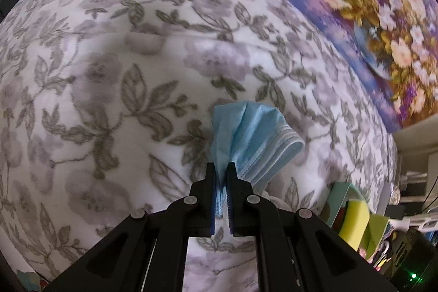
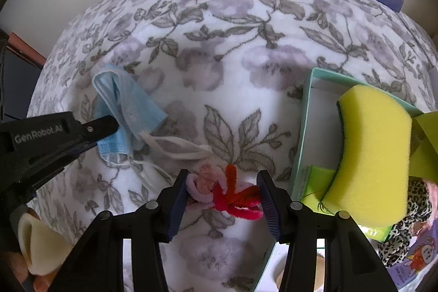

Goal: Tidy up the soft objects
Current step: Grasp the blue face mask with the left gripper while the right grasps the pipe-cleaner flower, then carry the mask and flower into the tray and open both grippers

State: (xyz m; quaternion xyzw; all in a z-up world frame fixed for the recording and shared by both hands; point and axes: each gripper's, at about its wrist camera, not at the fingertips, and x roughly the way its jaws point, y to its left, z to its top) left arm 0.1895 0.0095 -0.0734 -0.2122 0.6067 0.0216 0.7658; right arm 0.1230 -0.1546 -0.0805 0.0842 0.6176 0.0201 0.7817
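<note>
My left gripper is shut on a crumpled blue face mask over the floral blanket. In the right wrist view the same mask hangs from the left gripper at the left, its white ear loops trailing on the blanket. My right gripper stands around a bundle of pink, red and orange pipe cleaners, its jaws still apart and the bundle between the pads. A yellow sponge lies in a teal box at the right.
A flower painting leans at the back of the blanket. The teal box also holds green paper. A leopard-print cloth lies at the far right. A cream foam piece sits at the lower left.
</note>
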